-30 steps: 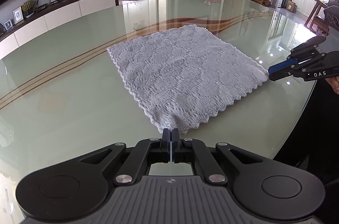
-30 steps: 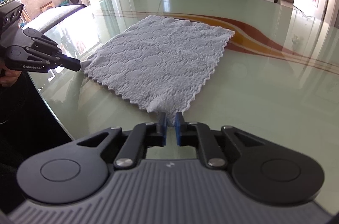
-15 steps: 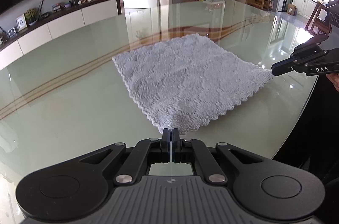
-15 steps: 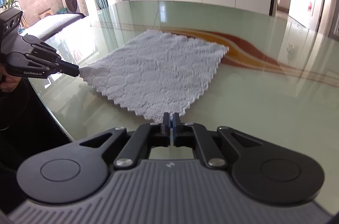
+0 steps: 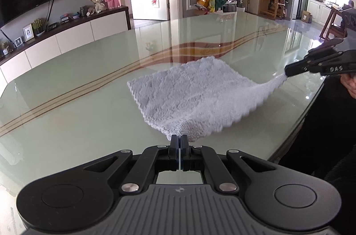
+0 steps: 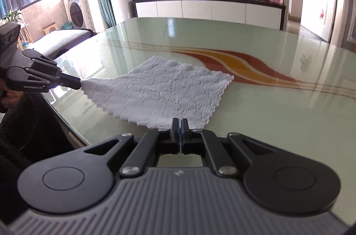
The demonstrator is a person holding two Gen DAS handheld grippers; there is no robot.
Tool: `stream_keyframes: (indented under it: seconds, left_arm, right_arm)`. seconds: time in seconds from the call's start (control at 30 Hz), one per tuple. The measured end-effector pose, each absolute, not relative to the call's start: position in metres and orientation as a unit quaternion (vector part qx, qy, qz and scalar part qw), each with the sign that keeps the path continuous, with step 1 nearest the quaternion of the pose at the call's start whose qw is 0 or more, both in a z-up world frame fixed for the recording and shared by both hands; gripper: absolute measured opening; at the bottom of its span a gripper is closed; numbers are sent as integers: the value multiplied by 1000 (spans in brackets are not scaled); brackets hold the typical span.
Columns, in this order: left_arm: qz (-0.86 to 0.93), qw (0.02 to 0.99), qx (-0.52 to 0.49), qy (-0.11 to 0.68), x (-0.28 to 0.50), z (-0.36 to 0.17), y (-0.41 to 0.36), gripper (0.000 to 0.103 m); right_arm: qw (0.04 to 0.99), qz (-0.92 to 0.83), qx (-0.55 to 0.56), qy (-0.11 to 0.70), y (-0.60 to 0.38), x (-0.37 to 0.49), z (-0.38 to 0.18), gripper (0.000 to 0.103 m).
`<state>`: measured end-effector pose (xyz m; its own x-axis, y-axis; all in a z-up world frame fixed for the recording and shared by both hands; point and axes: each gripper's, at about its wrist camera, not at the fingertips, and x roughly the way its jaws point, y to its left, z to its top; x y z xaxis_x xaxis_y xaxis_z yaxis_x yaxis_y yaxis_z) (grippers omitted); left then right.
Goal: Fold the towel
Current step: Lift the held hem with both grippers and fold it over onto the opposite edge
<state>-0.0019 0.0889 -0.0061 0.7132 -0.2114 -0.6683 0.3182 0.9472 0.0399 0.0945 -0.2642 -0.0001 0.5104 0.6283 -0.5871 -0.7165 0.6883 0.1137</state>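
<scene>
Towel [image 5: 195, 97], pale grey, scalloped hem, far half lying on the glass table [image 5: 77, 97], near edge raised: left gripper [image 5: 179, 139] and right gripper [image 6: 179, 122] each clenched on a near corner; carry both level toward the far hem, corners matched.

The towel [image 5: 200, 99] looks blurred along its lifted near edge.

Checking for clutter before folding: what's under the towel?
Only the glass table shows under the towel's raised near edge; the far part lies flat, hiding whatever is beneath.
</scene>
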Motion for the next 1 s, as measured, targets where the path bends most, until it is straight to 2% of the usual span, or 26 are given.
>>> stream_keyframes:
  seconds: [0.47,1.0]
  left_arm:
    - [-134,927,79,342,13,0,86,1]
    - [-86,938,37,335,96,11,103,1]
  right_arm:
    - [879,379,-57,284,-261,111,11,1]
    - [898,351,-50,262,-236,167,16,1]
